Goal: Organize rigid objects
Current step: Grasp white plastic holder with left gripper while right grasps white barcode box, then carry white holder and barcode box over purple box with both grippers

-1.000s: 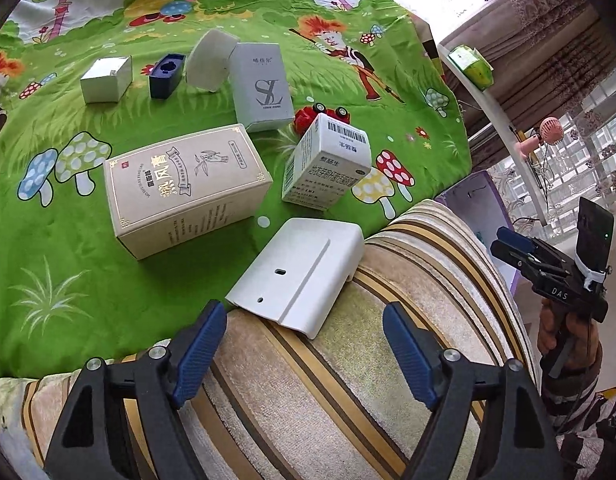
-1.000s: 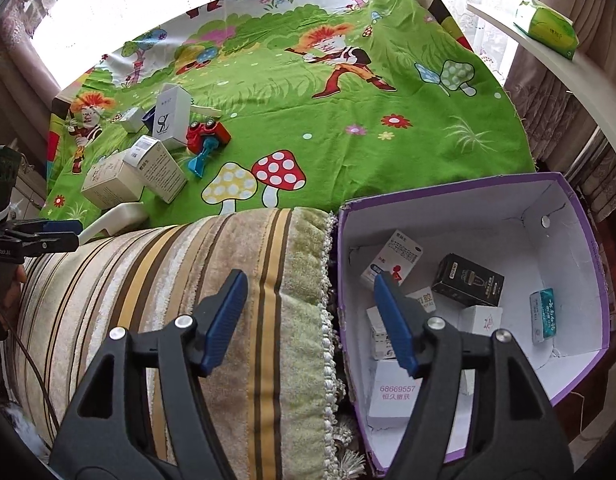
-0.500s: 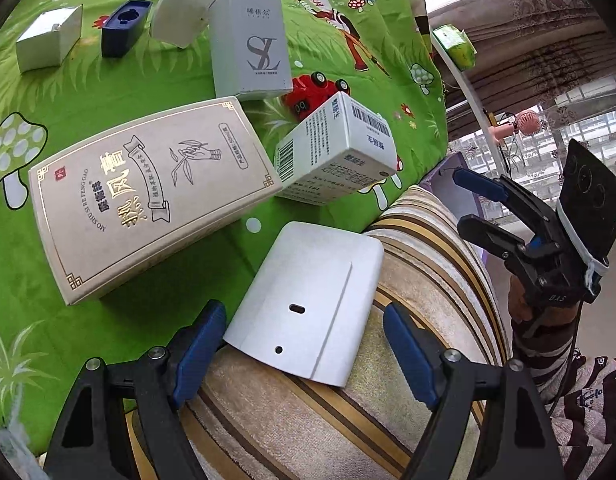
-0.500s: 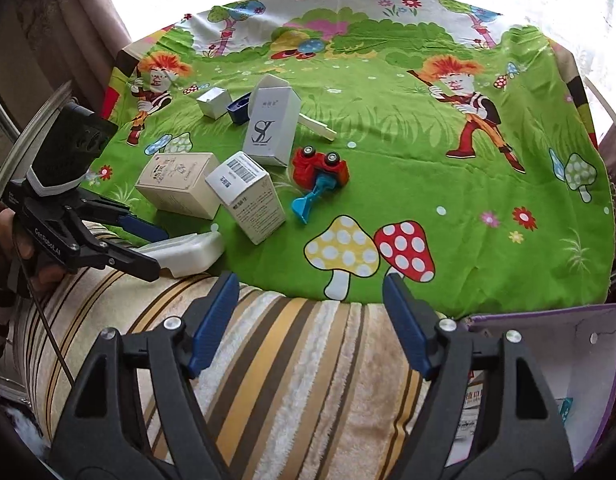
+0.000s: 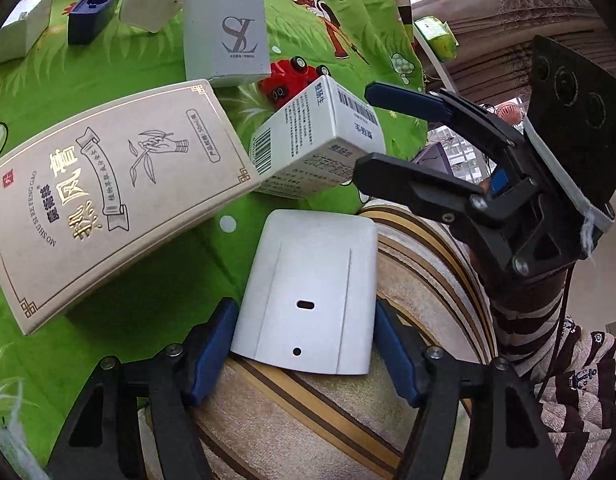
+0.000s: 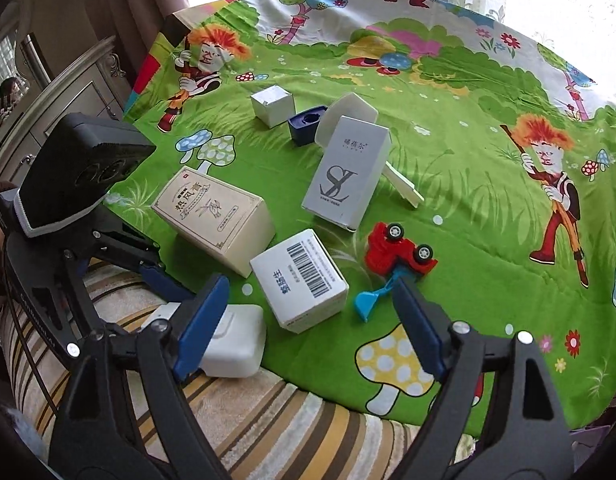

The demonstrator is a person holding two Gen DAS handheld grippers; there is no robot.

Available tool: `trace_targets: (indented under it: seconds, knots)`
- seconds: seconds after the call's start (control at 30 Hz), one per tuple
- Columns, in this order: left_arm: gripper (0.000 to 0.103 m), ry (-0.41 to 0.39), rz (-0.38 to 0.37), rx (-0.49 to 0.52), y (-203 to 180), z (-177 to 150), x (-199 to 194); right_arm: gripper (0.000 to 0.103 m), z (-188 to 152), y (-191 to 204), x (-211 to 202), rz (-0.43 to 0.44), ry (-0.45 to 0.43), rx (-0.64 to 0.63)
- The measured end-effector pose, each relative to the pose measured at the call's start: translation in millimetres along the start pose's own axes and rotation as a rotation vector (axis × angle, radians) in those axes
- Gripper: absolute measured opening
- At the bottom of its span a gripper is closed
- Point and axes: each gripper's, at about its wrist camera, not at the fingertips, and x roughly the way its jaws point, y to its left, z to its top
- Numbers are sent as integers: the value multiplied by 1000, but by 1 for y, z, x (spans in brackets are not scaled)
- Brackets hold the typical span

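A flat white plastic box (image 5: 308, 296) lies at the edge of the striped cushion, between the jaws of my left gripper (image 5: 306, 344), which is open with the pads close to its sides. The same box shows in the right wrist view (image 6: 232, 334). My right gripper (image 6: 311, 316) is open, its jaws astride a white barcode box (image 6: 300, 296); in the left wrist view it (image 5: 361, 130) hovers beside that box (image 5: 315, 148). A beige carton (image 5: 108, 184), a grey SL box (image 5: 226, 28) and a red toy car (image 6: 397, 248) lie nearby.
A small white cube box (image 6: 272, 105), a navy insert (image 6: 306, 124) and a white curved lid (image 6: 347, 114) lie farther back on the green cartoon cloth (image 6: 467, 208). The striped cushion (image 6: 268, 412) borders the cloth in front.
My left gripper has moved forward so the white plastic box sits between its jaws. My right gripper has swung left from the purple bin toward the barcode box.
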Motion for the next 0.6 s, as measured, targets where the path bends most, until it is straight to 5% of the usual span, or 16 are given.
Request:
trace_targets:
  seconds: [0.17, 0.33, 0.6]
  knots:
    - [68, -5, 17, 19, -4, 0, 0, 85, 5, 6, 15, 5, 26, -28]
    - [67, -17, 37, 34, -10, -3, -3, 56, 2, 7, 20, -21, 50, -27]
    - [66, -61, 93, 36, -25, -9, -4, 56, -5, 15, 1, -34, -1, -12]
